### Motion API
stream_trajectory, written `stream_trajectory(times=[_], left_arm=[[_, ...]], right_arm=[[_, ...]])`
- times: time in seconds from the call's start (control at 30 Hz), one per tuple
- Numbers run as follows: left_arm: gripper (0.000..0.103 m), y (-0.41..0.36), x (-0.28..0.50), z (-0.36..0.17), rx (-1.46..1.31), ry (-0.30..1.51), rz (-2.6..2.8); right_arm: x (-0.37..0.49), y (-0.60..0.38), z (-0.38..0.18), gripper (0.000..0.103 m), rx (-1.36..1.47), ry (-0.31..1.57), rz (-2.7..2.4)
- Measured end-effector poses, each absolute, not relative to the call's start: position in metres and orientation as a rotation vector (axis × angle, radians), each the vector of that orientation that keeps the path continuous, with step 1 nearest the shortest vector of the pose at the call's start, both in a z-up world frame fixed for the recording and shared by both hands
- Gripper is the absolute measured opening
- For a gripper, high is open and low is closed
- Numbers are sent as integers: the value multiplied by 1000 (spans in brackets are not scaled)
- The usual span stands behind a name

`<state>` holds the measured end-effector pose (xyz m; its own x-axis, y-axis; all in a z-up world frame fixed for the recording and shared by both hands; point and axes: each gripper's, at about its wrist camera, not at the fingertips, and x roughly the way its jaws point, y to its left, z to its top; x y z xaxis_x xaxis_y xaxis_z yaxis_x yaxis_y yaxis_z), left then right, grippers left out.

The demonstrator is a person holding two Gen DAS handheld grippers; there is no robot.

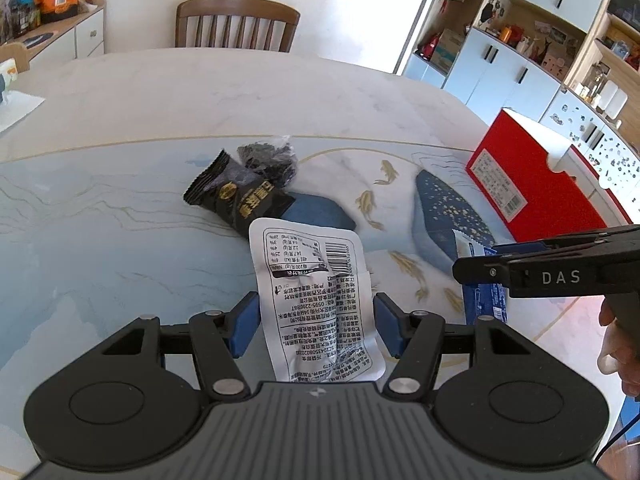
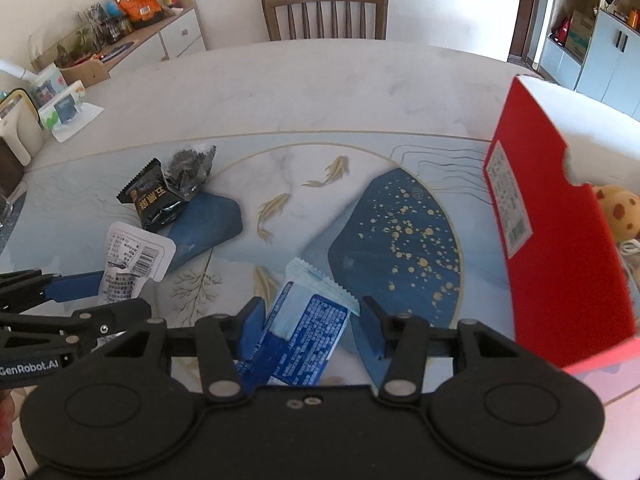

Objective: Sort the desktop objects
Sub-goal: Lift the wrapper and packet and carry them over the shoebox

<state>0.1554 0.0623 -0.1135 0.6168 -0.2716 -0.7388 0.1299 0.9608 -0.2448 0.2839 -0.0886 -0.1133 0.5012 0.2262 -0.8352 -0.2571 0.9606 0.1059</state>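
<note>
- Left wrist view: the left tongs [image 1: 316, 326] have a white packet [image 1: 316, 300] with black print between their blue pads. The left pad looks like it touches the packet's edge. There is a small gap at the right pad, so I cannot tell if the packet is squeezed.
- Right wrist view: the right tongs [image 2: 310, 326] have a blue and white packet [image 2: 304, 332] between their pads. The left pad is against the packet. The right pad is just beside its crinkly end, so I cannot tell if the grip is tight.
- Both packets are low over the counter [image 2: 280, 92], which has a mat [image 2: 360, 168] with gold fish and blue shapes on it.
- A black snack packet [image 2: 154, 200] and a clear bag of dark bits [image 2: 188, 170] lie touching each other on the mat, past the white packet.
- A red box [image 2: 560, 248] stands open at the right side of the counter. A yellow soft toy [image 2: 618, 210] with spots is inside it.
- A wooden chair [image 2: 326, 12] stands at the far side of the counter.
</note>
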Motion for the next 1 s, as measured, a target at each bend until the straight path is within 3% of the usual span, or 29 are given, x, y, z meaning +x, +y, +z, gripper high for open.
stream_trajectory(times=[1.0], left_arm=[[61,-59,157,-32,-107,788,-468]], right_arm=[[243,-205,-25,51,31,811,241]])
